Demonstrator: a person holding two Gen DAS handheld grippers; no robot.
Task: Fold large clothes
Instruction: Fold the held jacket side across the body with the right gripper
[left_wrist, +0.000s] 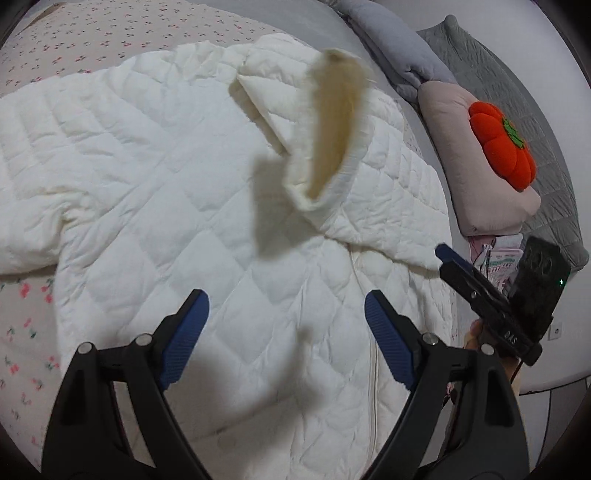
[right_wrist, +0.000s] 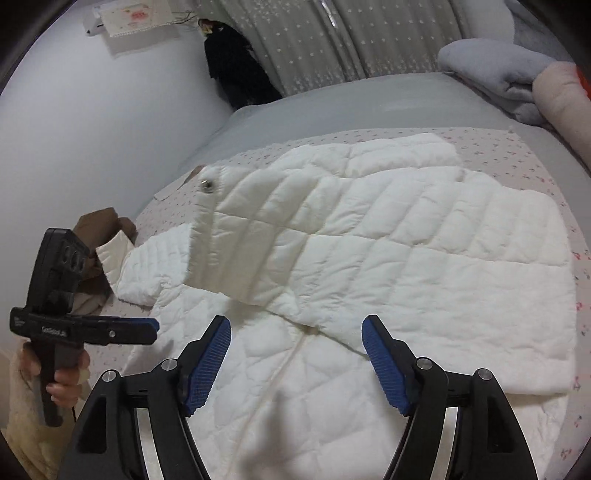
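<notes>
A large white quilted jacket (left_wrist: 155, 177) lies spread on the floral bedsheet (left_wrist: 26, 332), zipper (left_wrist: 373, 369) facing up. One sleeve (left_wrist: 328, 136) hangs blurred above the jacket's body, its cuff gaping to show beige lining; no gripper holds it. My left gripper (left_wrist: 286, 299) hovers open over the jacket front with nothing between its blue pads. In the right wrist view the same sleeve (right_wrist: 258, 229) crosses the jacket (right_wrist: 443, 258), a snap button (right_wrist: 205, 184) at its blurred cuff. My right gripper (right_wrist: 295, 325) stands open and empty just short of it. A hand (right_wrist: 62, 380) holds the left gripper (right_wrist: 153, 325) at the left.
A pink pillow (left_wrist: 454, 158) with an orange pumpkin cushion (left_wrist: 502, 147), a grey quilted pillow (left_wrist: 491, 74) and a rolled grey blanket (left_wrist: 399, 51) line the bed's far side. Brown cloth (right_wrist: 99, 221) lies at the bed edge by the wall. Curtains (right_wrist: 332, 37) and a dark hanging garment (right_wrist: 236, 70) stand behind.
</notes>
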